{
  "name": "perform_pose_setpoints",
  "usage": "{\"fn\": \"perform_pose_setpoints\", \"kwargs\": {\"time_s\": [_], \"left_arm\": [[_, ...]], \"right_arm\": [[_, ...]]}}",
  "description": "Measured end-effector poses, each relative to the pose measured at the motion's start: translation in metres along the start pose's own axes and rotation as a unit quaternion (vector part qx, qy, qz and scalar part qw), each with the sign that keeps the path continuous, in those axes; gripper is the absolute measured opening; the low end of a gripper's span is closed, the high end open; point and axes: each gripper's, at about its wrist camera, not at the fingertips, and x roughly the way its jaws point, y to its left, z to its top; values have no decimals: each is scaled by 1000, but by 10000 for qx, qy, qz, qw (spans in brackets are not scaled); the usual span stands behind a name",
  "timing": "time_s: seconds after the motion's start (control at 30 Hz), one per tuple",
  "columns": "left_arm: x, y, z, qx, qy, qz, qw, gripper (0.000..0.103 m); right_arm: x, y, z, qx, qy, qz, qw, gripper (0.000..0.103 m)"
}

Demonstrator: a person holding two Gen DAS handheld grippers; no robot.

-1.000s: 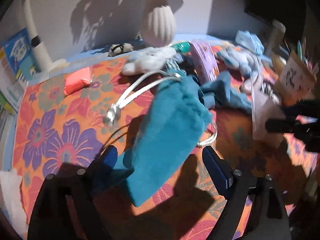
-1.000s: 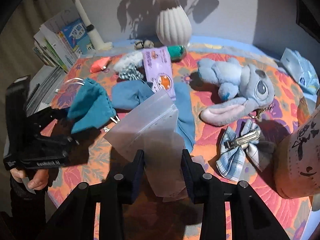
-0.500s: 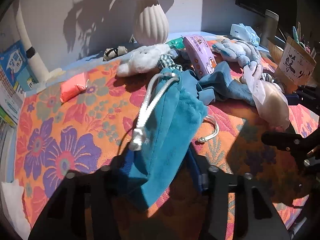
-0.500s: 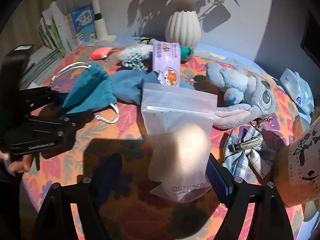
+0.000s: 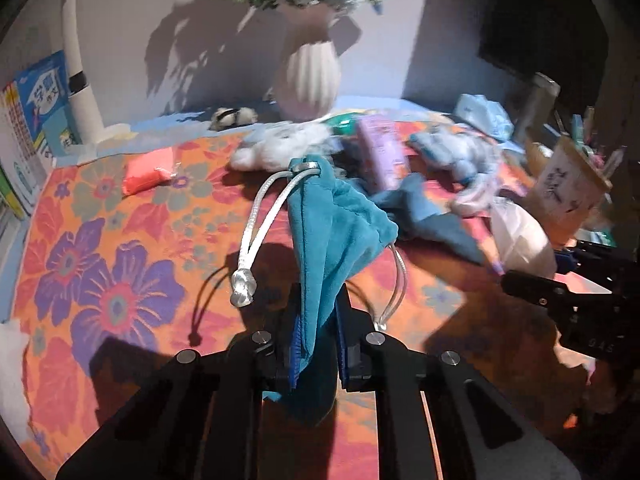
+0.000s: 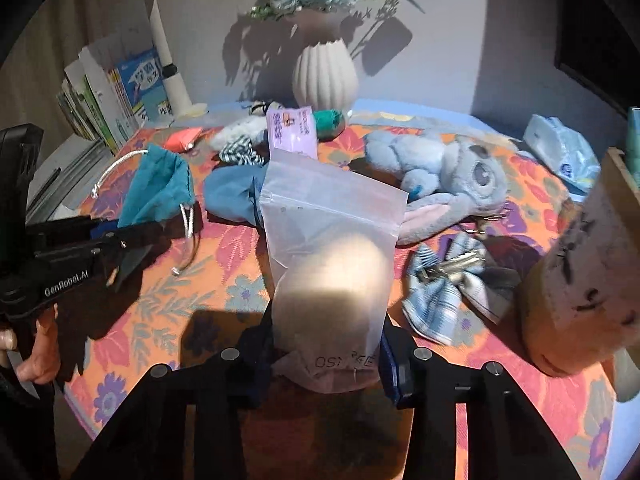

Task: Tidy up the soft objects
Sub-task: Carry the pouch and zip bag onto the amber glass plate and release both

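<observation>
Sunlit and crowded, the counter (image 5: 100, 248) wears an orange cloth printed with purple flowers, and a white ribbed vase (image 6: 325, 74) at its far edge serves as the landmark. Nearest of all from the vase, the left gripper (image 5: 316, 344) is pressed together on the lower end of a teal drawstring pouch (image 5: 332, 232), whose silver cords (image 5: 256, 236) loop out to a knot on one side and trail down to the cloth on the other. Equally far from the vase, the right gripper (image 6: 326, 354) has a frosted zip bag (image 6: 330, 248) standing upright between its blue pads; its jaws are closing, and both pads lie against the bag's lower corners. Something rounded and pale fills the bottom of that bag. In the right wrist view a hand (image 6: 36, 344) holds the left gripper's handle at the picture's left edge. Between the zip bag and the vase lies a second blue cloth (image 6: 234, 196), with a grey-blue plush toy (image 6: 444, 168) to the vase's right and a checked bow clip (image 6: 444, 280) nearer than the plush. Just in front of the vase stand a lilac packet (image 6: 292, 130) and a green roll (image 6: 330, 122). An orange-red pouch (image 5: 148, 170) lies left of the vase.
</observation>
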Motion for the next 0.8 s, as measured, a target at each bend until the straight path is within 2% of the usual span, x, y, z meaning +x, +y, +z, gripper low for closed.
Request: {"fn": "perform_pose_setpoints", "kwargs": {"time_s": [0.3, 0.5, 0.63, 0.8], "left_arm": [[-32, -79, 0, 531, -280, -576, 9965, 11], [-37, -132, -1, 787, -220, -1007, 9916, 11], [-38, -171, -4, 1032, -144, -1356, 9853, 11], [-43, -228, -6, 1492, -108, -1759, 9730, 11]], "right_arm": [[-49, -16, -5, -87, 114, -398, 9991, 42], [-93, -35, -25, -316, 93, -843, 9959, 42], [-115, -61, -49, -126, 220, -1045, 9942, 42], [-146, -99, -69, 202, 182, -1316, 9909, 42]]}}
